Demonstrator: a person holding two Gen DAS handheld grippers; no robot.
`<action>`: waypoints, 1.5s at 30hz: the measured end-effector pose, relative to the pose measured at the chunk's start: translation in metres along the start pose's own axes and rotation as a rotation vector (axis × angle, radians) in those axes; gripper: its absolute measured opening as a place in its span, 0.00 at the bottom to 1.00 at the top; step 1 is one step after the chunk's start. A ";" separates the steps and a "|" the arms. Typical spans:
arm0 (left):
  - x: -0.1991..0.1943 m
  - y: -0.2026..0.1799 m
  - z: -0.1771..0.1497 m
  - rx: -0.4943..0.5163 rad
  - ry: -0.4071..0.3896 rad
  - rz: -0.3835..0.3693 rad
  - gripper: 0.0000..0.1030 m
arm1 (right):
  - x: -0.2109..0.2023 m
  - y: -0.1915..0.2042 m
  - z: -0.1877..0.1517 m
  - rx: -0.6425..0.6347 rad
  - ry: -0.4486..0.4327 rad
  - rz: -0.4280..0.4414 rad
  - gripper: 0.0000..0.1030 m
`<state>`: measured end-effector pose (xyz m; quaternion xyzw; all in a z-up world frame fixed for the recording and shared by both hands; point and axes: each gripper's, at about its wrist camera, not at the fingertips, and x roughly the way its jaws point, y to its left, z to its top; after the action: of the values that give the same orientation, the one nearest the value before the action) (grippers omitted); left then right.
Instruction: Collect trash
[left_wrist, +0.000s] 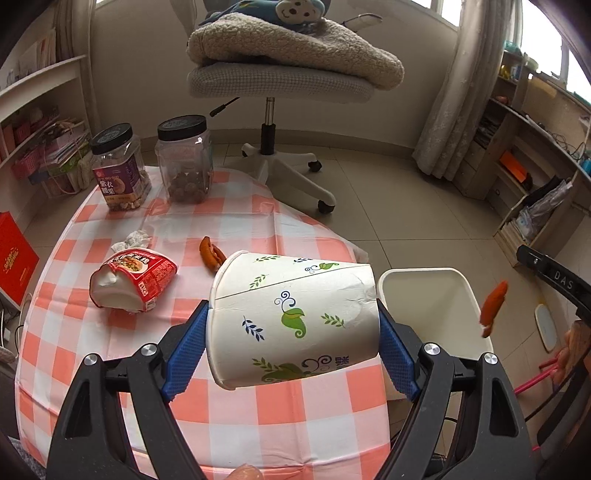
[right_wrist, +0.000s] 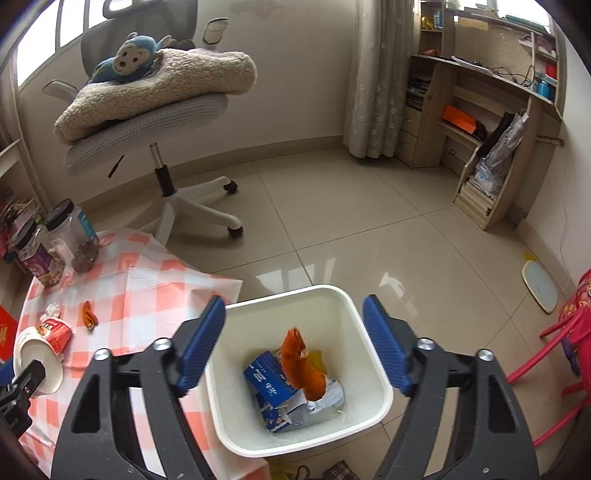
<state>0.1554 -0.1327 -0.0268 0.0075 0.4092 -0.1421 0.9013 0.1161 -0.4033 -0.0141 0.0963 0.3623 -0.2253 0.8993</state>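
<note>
My left gripper is shut on a white paper cup with green leaf prints, held on its side above the checked table. My right gripper is open and empty above the white bin. An orange peel is in mid-air over the bin; it also shows in the left wrist view. A blue carton and crumpled wrappers lie in the bin. On the table lie a red noodle cup, another orange peel and a crumpled tissue.
Two black-lidded jars stand at the table's far edge. The bin stands on the floor beside the table's right edge. An office chair with a blanket stands beyond. A red stool is at the right.
</note>
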 end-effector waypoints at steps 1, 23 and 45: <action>0.004 -0.010 0.000 0.012 0.001 -0.015 0.79 | -0.001 -0.008 0.001 0.016 -0.008 -0.020 0.86; 0.047 -0.170 0.024 0.174 0.052 -0.216 0.84 | -0.012 -0.110 0.012 0.262 -0.063 -0.107 0.93; 0.035 0.021 0.019 -0.056 0.017 0.242 0.87 | -0.002 0.061 -0.001 -0.137 0.012 0.037 0.93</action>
<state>0.1972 -0.1240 -0.0422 0.0328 0.4167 -0.0209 0.9082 0.1433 -0.3488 -0.0130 0.0427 0.3803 -0.1829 0.9056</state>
